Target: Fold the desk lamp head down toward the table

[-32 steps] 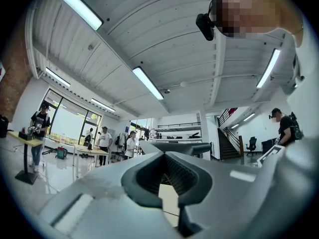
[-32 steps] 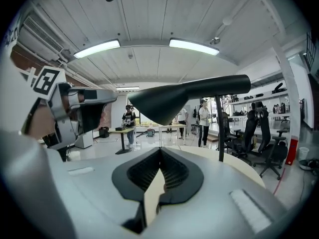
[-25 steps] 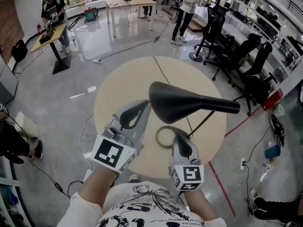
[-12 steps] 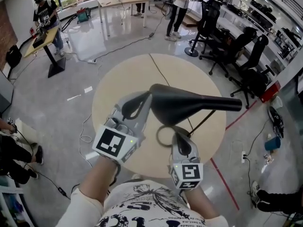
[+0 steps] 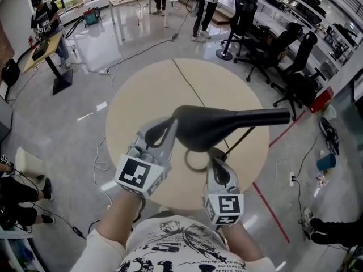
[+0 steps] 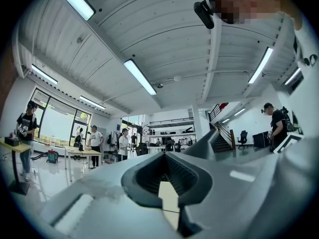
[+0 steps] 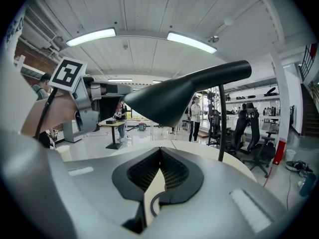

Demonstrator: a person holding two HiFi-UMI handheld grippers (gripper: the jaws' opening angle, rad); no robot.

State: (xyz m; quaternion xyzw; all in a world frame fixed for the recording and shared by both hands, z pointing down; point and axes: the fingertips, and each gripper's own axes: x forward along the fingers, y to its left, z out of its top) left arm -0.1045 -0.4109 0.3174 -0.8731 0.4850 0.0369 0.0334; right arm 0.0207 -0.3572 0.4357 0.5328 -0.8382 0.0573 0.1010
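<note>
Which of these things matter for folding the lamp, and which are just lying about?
Job: black desk lamp with paddle-shaped head; round beige table; left gripper; right gripper.
Lying about: black office chairs; small wooden standing desk.

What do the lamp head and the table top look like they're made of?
Lamp head: looks like black moulded plastic, matte to satin; smoothly curved with only a soft sheen, though painted metal can't be ruled out.
Table top: pale beige, probably laminate or veneer; flat, even colour, one thin dark line across it, no grain visible.
</note>
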